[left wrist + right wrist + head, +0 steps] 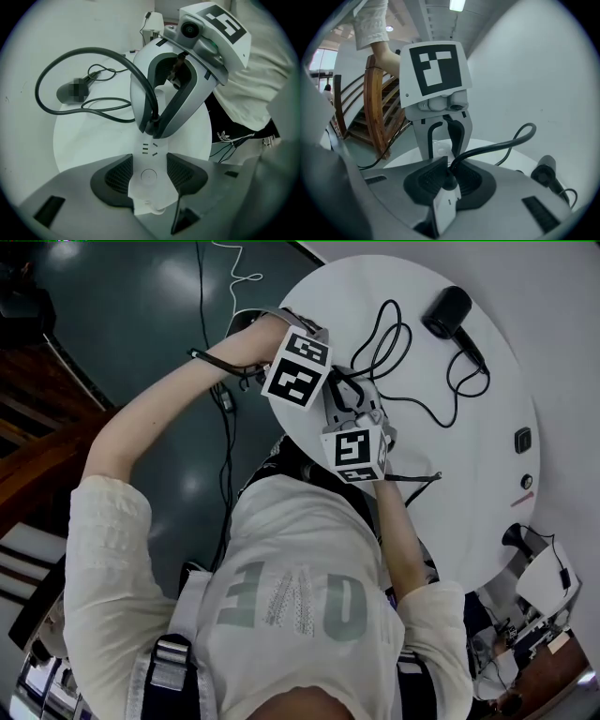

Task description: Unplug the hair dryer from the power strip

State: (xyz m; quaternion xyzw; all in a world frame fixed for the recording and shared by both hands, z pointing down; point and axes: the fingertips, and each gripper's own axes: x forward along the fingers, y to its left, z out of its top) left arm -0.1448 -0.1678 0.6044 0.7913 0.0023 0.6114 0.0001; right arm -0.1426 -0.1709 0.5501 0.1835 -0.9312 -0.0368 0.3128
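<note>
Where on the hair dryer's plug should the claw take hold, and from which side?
Grip the plug by its dark body, just above the power strip, with a pad on each of two opposite sides, below where the cord bends away. Come at the socket face so the pull runs straight out. The right claw is shut there; the left claw clamps the power strip.

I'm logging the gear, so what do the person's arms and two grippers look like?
Both the left gripper and right gripper are pale grey shells with dark ribbed pads, each topped by a cube with black-and-white square markers. The person wears short white sleeves.
</note>
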